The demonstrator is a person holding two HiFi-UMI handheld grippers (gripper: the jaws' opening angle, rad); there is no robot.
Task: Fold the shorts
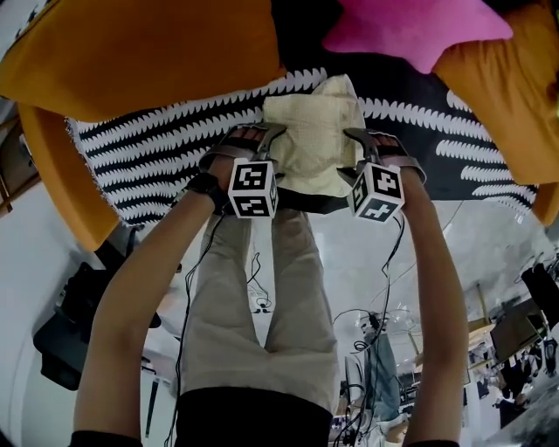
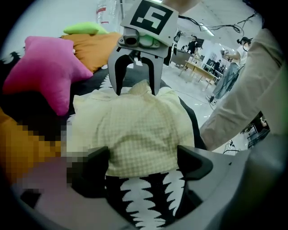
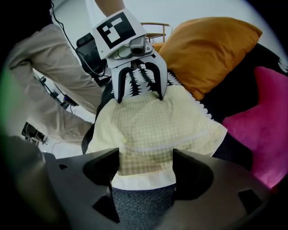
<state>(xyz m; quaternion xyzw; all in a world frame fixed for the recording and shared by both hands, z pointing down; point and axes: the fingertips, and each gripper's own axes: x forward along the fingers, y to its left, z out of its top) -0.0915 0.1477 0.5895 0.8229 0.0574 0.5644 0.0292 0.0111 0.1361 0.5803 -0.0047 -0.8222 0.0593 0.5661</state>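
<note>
Yellow shorts stretch between left tool and right tool, seemingly unpinched.

Pale, glossy floor below me, loose cables trailing over it. A black-and-white patterned throw covers a dark seat surface. Orange cushions crowd both sides. A pink star cushion lies at the far edge and a green cushion sits behind it. Farther out I see an open room with wooden tables, people standing near them, and strip lights overhead. A wooden chair stands beyond one orange cushion.
</note>
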